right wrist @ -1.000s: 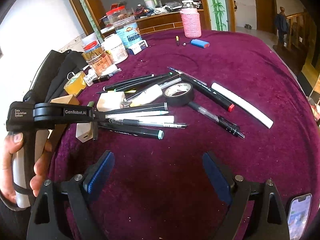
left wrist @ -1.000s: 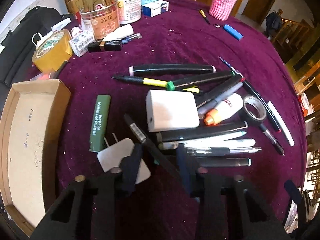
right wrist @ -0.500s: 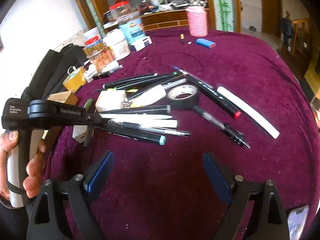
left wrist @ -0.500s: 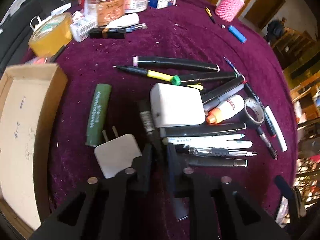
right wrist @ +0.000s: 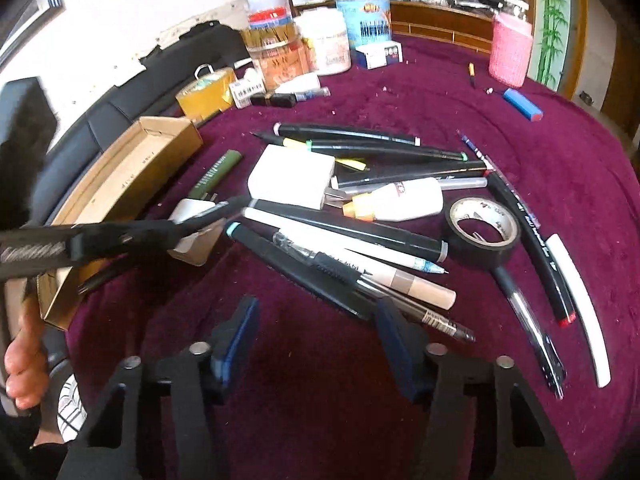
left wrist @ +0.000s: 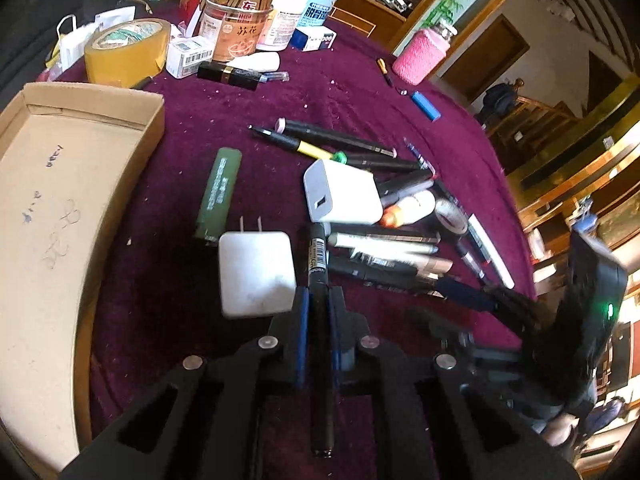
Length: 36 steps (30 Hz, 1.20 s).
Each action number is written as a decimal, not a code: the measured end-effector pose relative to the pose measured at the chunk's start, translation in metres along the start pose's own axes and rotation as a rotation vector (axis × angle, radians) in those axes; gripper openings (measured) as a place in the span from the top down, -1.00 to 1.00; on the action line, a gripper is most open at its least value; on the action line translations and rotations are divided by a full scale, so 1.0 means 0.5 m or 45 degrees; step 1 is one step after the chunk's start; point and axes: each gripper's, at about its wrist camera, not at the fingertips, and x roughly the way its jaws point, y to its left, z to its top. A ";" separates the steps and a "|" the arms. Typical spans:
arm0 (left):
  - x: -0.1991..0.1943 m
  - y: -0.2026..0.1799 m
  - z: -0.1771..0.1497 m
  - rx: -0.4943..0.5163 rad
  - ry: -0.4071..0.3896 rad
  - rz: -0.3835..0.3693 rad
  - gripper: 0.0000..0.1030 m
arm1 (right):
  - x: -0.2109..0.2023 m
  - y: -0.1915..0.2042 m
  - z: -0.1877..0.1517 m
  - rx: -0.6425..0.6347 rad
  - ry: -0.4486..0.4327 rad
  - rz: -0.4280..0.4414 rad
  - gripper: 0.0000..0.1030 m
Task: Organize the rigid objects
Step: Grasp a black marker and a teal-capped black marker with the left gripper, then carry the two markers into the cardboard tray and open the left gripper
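My left gripper (left wrist: 318, 304) is shut on a black pen (left wrist: 319, 264) and holds it lifted, pointing forward above the purple cloth. It also shows in the right wrist view (right wrist: 200, 220), near the cardboard box (right wrist: 120, 172). A pile of pens and markers (right wrist: 344, 248) lies mid-table with a white charger block (right wrist: 290, 178), a glue bottle (right wrist: 396, 202) and a black tape roll (right wrist: 482, 228). My right gripper (right wrist: 316, 320) is open and empty, its right pad touching or just over the pile's near pens. A white plug adapter (left wrist: 256, 274) and green lighter (left wrist: 220, 192) lie left of the pile.
An open cardboard box (left wrist: 52, 216) stands at the left. Yellow tape (left wrist: 126, 52), jars (left wrist: 236, 28), small boxes and a lipstick crowd the far left. A pink cup (left wrist: 420, 56) and blue lighter (left wrist: 426, 106) sit far back. The table edge curves on the right.
My left gripper closed on the black pen and lifted it out of the pile. My right gripper moved forward to the pile and narrowed its opening.
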 end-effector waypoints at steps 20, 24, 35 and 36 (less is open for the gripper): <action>0.038 0.004 -0.066 0.032 0.140 0.026 0.74 | 0.033 0.039 -0.003 -0.233 0.142 0.007 0.36; 0.051 -0.011 -0.061 0.084 0.145 0.107 0.60 | 0.045 0.065 -0.009 -0.248 0.143 -0.060 0.45; 0.026 -0.016 -0.098 0.127 0.067 0.130 0.80 | -0.036 0.060 -0.133 0.124 0.089 -0.048 0.69; 0.018 -0.013 -0.101 0.114 0.068 0.104 0.81 | -0.042 0.064 -0.138 0.156 0.074 -0.045 0.69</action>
